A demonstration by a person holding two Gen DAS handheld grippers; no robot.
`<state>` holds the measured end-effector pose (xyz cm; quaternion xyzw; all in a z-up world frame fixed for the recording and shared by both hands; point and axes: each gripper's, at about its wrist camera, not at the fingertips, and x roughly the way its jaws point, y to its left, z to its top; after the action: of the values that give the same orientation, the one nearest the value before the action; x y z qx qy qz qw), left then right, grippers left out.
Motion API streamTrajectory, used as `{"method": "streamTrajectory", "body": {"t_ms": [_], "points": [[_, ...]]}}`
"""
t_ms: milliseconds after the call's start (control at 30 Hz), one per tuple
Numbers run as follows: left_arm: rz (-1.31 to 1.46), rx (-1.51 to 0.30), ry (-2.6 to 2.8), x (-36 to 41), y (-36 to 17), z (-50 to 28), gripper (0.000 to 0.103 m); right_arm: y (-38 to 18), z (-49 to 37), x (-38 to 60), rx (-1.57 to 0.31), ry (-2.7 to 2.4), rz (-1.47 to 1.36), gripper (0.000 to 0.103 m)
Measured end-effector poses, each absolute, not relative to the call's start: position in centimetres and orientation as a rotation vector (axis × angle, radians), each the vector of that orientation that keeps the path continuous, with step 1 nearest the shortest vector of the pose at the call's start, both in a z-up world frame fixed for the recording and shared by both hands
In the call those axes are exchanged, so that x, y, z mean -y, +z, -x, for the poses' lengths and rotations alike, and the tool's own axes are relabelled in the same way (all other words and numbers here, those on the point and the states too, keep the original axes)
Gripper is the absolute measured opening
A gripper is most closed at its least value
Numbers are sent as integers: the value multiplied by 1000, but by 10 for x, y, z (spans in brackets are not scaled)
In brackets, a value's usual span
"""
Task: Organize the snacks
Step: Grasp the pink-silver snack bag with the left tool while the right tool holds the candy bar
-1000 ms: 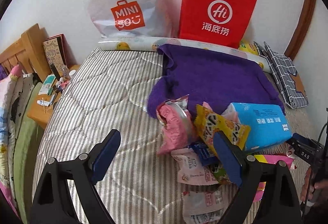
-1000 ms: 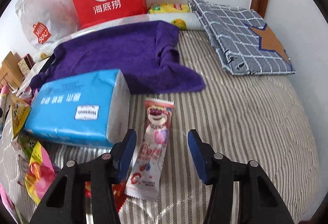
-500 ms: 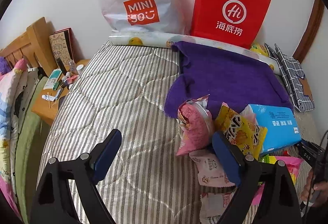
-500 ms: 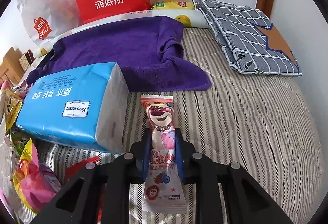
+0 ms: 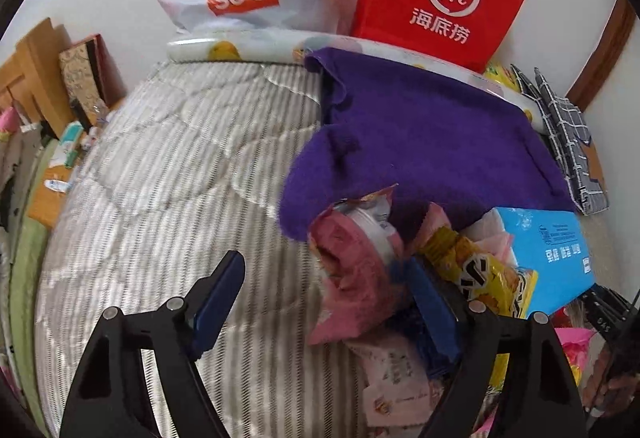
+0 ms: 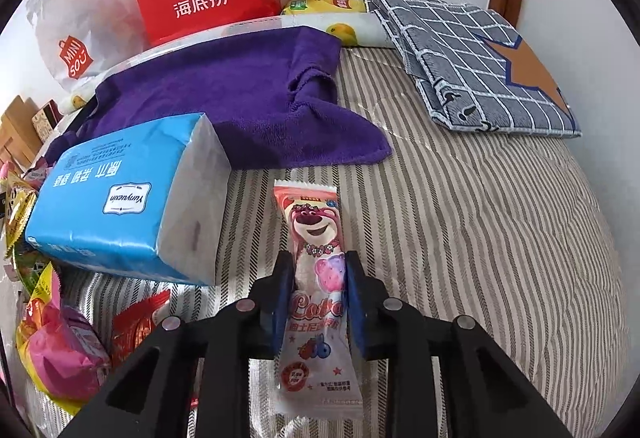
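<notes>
- Snacks lie in a loose heap on the striped quilt (image 5: 168,173), just ahead of and around the left claw's right finger; against the frame a second ago the heap sits closer and fills more of the left wrist view, and the picture is now blurred.
- Right claw (image 6: 316,274): a second ago its jaws stood apart on either side of the bear snack packet (image 6: 316,278); now they are pressed against both long edges of it, and the packet's sealed top end pokes out ahead of the fingertips.
- Left claw (image 5: 326,286) gapes wide with nothing between its jaws, as it did a second ago; its right finger overlaps a pink snack bag (image 5: 352,274).
- Blue tissue pack (image 6: 120,197) lies just left of the right claw, near but apart from the held packet.
- Purple towel (image 6: 240,97) is spread beyond the right claw, further off than the packet's tip.
- Held packet is long and narrow, white and pink, printed with a pink cartoon bear and "Lotso" lettering.
- Yellow snack bag (image 5: 484,278) rests just right of the left claw's right finger, crumpled, with black-and-white print.
</notes>
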<state>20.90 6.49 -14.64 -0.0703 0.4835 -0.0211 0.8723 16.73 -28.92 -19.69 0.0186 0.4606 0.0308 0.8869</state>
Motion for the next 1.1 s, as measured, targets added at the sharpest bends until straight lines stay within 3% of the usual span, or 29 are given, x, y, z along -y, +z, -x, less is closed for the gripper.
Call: {"method": "streamTrajectory", "body": {"t_ms": [67, 200, 367, 1100], "points": [[139, -1017, -50, -62, -150, -213, 79, -197, -170, 289, -951, 60, -35, 24], [186, -1048, -129, -57, -155, -215, 42, -196, -169, 291, -949, 56, -44, 21], [148, -1026, -93, -57, -145, -203, 37, -186, -158, 294, -928, 30, -62, 21], [92, -901, -151, -39, -60, -93, 37, -95, -80, 248, -768, 85, -77, 21]]}}
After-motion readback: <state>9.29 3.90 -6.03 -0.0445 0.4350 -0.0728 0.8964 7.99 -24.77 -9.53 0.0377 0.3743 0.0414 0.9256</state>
